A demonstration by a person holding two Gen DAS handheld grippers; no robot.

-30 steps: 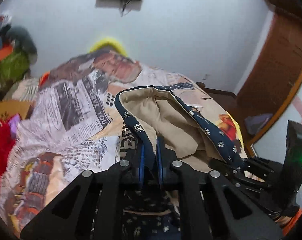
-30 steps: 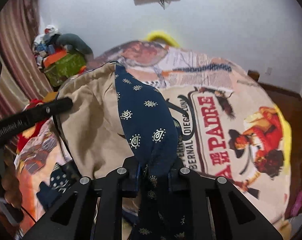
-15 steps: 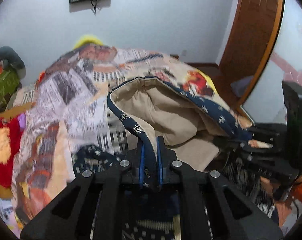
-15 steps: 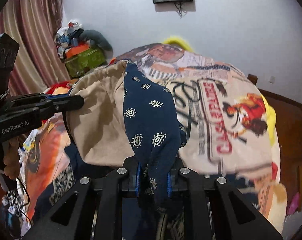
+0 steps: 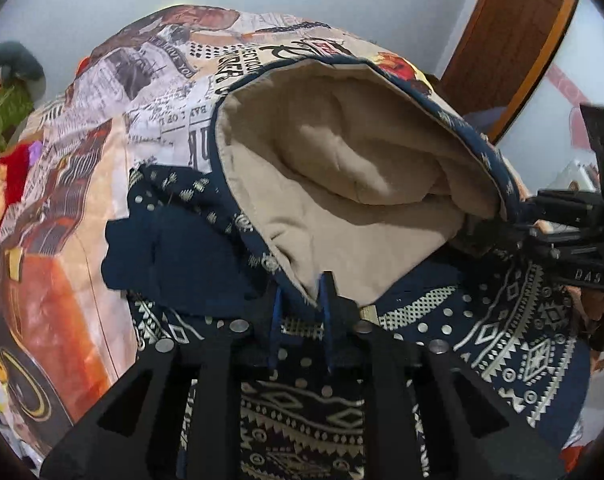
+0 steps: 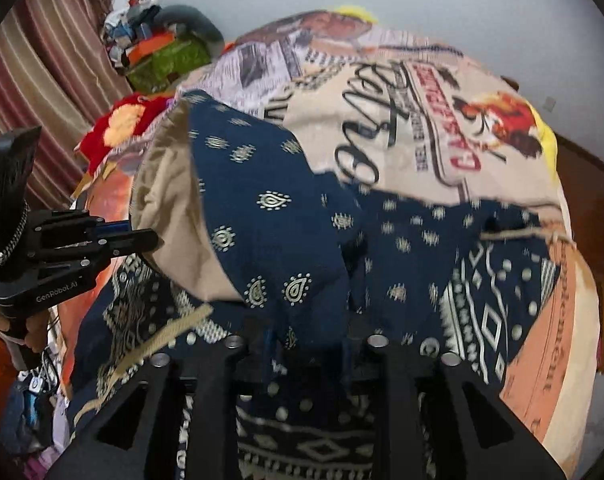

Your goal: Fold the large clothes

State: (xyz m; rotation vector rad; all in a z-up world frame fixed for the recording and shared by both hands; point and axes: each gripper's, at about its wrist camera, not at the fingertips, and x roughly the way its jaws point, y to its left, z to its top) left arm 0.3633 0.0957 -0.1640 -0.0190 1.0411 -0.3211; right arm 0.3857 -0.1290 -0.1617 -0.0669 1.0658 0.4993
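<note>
A large navy garment (image 5: 197, 240) with gold paisley and geometric print and a beige lining (image 5: 342, 168) lies partly on the bed. My left gripper (image 5: 302, 300) is shut on its hem, which arcs up and across to my right gripper (image 5: 514, 224). In the right wrist view the navy garment (image 6: 261, 220) drapes over my right gripper (image 6: 306, 340), which is shut on it, with the beige lining (image 6: 169, 216) at left. My left gripper (image 6: 137, 240) shows there at the left, holding the same edge.
A bed with a printed newspaper-and-poster bedspread (image 5: 113, 92) (image 6: 422, 92) fills both views. A red plush toy (image 5: 1, 184) and piled clutter (image 6: 157, 48) lie at the bed's left. A striped curtain (image 6: 41, 80) hangs left; a wooden door (image 5: 514, 40) stands right.
Both grippers have come down toward the bed with the hem still held. More of the garment's patterned lower part now lies spread on the bedspread below them.
</note>
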